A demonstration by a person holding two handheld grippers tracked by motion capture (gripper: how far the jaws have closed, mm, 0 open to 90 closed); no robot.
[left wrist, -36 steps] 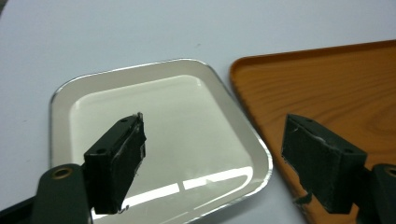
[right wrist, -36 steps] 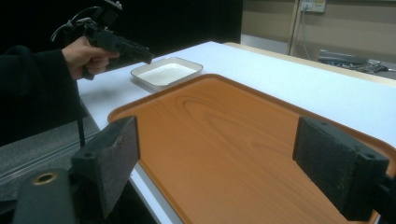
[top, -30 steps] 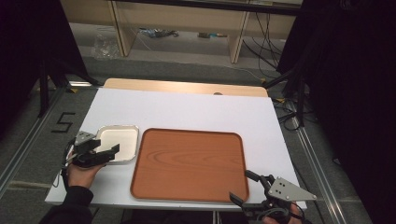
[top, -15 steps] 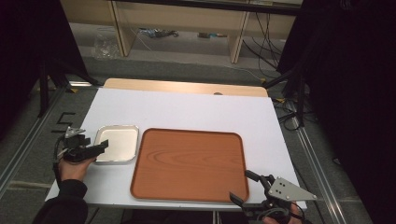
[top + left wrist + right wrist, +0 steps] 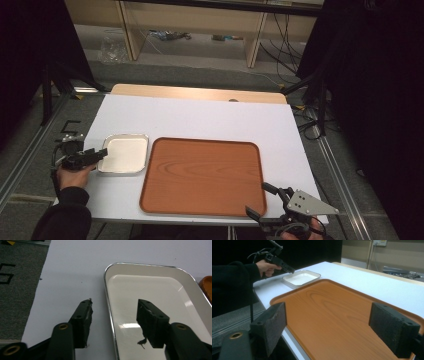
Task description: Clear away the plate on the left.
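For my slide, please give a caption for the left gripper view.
Left gripper, jaws just closing but not yet gripping, straddles the white tray's near rim.

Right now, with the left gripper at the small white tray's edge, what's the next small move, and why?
Probably close the left gripper onto the white tray: its jaws, which have just been closing, straddle the tray's near rim with gaps either side, one jaw outside, one inside, pads not yet touching.

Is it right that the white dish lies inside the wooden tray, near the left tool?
Not quite. The white dish lies on the table beside the wooden tray, not inside it, as the high view shows. It is near the left tool.
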